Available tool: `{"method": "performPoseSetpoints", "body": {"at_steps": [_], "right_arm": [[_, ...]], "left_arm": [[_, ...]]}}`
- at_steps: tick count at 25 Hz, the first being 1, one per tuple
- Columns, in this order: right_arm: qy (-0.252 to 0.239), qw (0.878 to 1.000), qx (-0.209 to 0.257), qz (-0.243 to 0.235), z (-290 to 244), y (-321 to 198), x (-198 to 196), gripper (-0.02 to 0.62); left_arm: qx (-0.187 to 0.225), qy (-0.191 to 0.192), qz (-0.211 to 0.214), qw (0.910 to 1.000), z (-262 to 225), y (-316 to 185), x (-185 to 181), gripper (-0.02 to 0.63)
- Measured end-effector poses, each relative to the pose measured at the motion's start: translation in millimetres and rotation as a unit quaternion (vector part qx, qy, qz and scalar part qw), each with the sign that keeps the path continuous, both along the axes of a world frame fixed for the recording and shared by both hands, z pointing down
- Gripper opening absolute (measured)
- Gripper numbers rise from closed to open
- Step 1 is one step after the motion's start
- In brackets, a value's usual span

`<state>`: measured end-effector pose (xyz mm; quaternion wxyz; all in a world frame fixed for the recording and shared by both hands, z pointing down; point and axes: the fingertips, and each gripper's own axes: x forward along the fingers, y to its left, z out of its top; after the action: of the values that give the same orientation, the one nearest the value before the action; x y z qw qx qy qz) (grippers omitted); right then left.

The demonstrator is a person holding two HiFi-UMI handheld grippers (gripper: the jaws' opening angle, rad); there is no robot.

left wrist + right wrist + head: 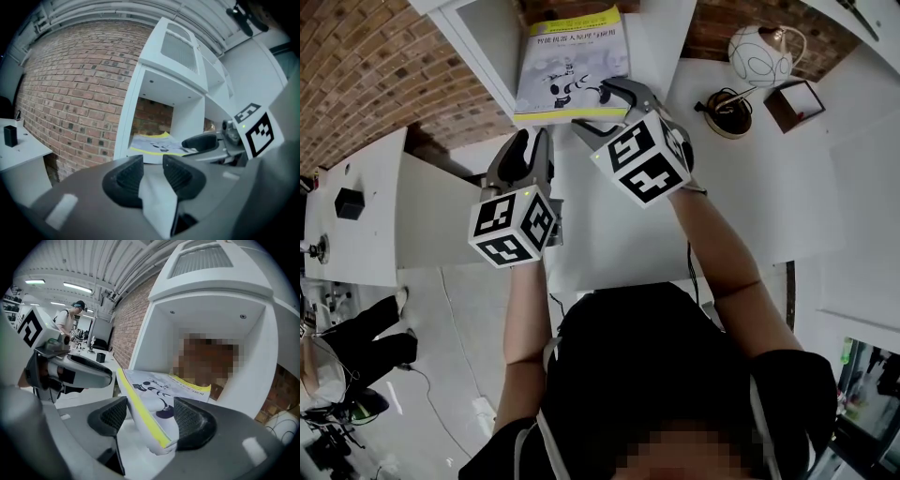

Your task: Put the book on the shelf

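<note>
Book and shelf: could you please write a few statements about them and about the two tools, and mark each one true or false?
1. The book lies cover up in the shelf. True.
2. The left tool has the book between its jaws. False: nothing is between them.
3. A corner of the book is between the jaws of the right tool. True.
4. White plaster covers the wall beside the shelf. False: it is a brick wall.

My right gripper (149, 420) with jaws spread wide, near corner of the book (157, 391) between them by the right-hand pad, far end in the white shelf (157, 336) compartment, my left gripper (96, 371) alongside at left
</note>
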<state>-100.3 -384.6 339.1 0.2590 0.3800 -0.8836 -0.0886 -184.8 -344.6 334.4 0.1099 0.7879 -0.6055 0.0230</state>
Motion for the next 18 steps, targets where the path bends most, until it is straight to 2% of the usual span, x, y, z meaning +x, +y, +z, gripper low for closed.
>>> {"method": "performPoseSetpoints", "body": {"at_steps": [11,18], "right_arm": [[-0.018,1.000,0.007,0.002,-3.3,-12.6,-5.8,0.315],[-0.047,0.999,0.016,0.022,-8.2,-2.1,7.3,0.233]], "left_arm": [[-0.007,-0.010,0.029,0.9995,-0.3,-10.7,16.5,0.089],[-0.007,-0.012,0.047,0.9988,1.5,-9.2,29.9,0.043]]}}
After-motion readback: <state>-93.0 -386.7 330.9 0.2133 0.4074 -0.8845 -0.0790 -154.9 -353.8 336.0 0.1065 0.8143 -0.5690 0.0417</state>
